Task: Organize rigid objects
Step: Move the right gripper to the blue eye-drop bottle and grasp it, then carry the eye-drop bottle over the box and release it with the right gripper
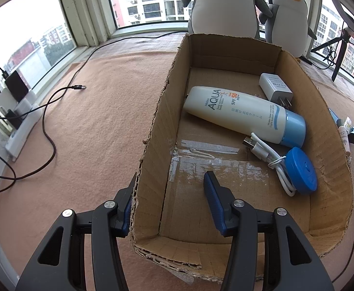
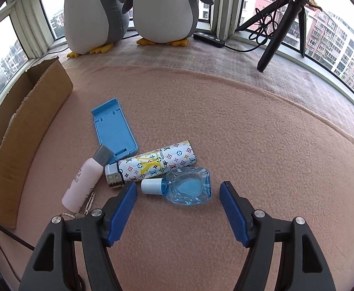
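Looks like the step now is picking up the little clear blue bottle [image 2: 189, 189] with the right gripper [image 2: 178, 184]. That claw is released, jaws wide apart and nothing pinched yet. The bottle lies flat on the pink blanket [image 2: 249, 145] right at 12 o'clock from the claw, sitting just past the fingertips and roughly between them, white cap pointing to 9 o'clock.

How I'd do it: the bottle's long side runs finger to finger, so closing now would squeeze cap against base and it could pop out. I'd roll the wrist a bit so the pads land on the flat sides, then come straight down. Watch the left finger, since the patterned lighter [image 2: 152, 165] touches the bottle at 11 o'clock and the pink bottle [image 2: 82, 181] is out at 9 o'clock. Easy to nudge either one.

The cardboard box [image 2: 31, 111] sits at 10 o'clock, so the carry is short. The left gripper [image 1: 171, 177] straddles the box's side wall, outer pad against the cardboard, inner pad clear of it, so not clamped as far as I can see
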A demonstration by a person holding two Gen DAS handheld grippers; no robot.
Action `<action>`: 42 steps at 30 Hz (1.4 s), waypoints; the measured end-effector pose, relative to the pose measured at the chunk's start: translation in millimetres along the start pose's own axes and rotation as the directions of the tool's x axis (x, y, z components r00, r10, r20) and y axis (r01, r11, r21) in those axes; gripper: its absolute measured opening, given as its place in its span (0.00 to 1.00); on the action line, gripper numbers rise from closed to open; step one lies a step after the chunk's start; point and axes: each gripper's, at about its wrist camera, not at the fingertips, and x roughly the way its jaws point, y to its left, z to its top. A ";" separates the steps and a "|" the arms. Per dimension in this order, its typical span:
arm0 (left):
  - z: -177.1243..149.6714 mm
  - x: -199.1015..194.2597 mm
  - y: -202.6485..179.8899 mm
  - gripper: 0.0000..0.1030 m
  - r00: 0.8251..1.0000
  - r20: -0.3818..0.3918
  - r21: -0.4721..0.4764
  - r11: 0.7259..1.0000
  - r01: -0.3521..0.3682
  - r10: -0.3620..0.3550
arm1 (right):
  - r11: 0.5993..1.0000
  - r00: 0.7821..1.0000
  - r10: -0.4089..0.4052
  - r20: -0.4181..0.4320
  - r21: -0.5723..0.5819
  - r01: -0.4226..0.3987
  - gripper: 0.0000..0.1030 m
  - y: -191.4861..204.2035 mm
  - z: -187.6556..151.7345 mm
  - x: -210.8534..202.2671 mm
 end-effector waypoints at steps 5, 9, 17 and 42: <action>0.0 0.0 -0.1 0.49 1.000 0.000 0.001 1.000 0.000 0.000 | 1.000 1.000 0.005 -0.002 0.005 -0.005 0.62 -1.9 1.1 0.0; 0.1 0.0 0.0 0.49 1.000 0.000 0.001 1.000 0.000 0.000 | 1.000 1.000 0.004 -0.006 0.016 -0.004 0.51 -5.1 1.9 -1.5; 0.2 0.0 -0.3 0.49 1.000 0.000 -0.001 1.000 0.000 0.000 | 1.000 1.000 -0.001 0.002 0.012 0.001 0.51 -1.8 -4.5 -6.9; 0.0 -0.4 -1.0 0.49 1.000 0.002 -0.002 1.000 0.000 0.000 | 0.961 0.953 0.233 0.191 -0.195 -0.196 0.51 150.4 71.6 -79.9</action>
